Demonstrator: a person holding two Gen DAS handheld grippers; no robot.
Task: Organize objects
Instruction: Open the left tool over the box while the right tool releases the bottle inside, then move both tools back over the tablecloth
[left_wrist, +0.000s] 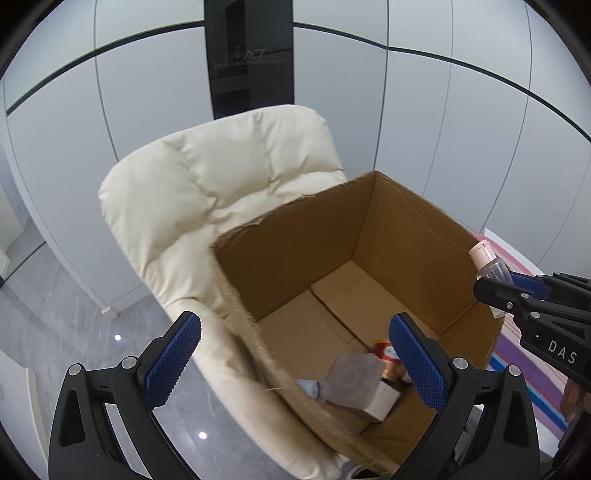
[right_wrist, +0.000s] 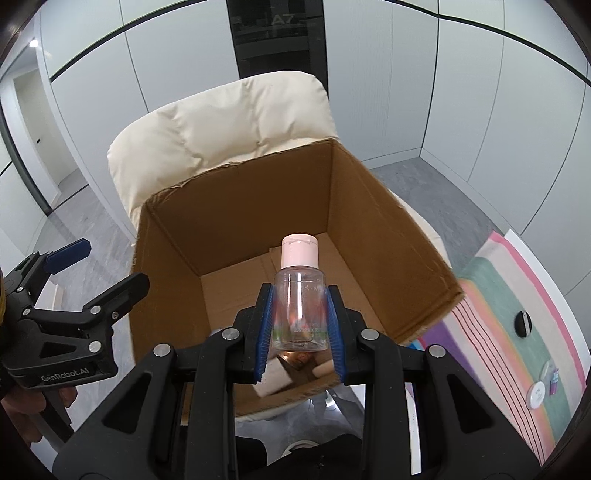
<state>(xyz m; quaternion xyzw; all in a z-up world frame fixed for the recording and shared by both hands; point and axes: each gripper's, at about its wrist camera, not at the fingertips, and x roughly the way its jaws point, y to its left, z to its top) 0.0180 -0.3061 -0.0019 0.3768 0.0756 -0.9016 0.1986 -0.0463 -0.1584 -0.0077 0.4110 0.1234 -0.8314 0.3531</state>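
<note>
An open cardboard box (left_wrist: 317, 236) (right_wrist: 236, 229) stands on a cream padded chair (left_wrist: 207, 177) (right_wrist: 229, 118). My right gripper (right_wrist: 300, 314) is shut on a clear bottle with a pink cap (right_wrist: 300, 291) and holds it above the box's near edge. The bottle also shows in the left wrist view (left_wrist: 489, 266), over the box's right wall. My left gripper (left_wrist: 295, 358) is open and empty above the box's left front corner. Inside the box lie a gold-lidded jar (left_wrist: 388, 360), a grey pouch (left_wrist: 351, 380) and a white block (left_wrist: 382, 402).
A striped, many-coloured cloth (right_wrist: 517, 332) covers a surface to the right of the box, with a black round item (right_wrist: 523, 324) and small white discs (right_wrist: 535, 395) on it. Grey tiled floor (left_wrist: 55, 314) lies to the left. White wall panels stand behind.
</note>
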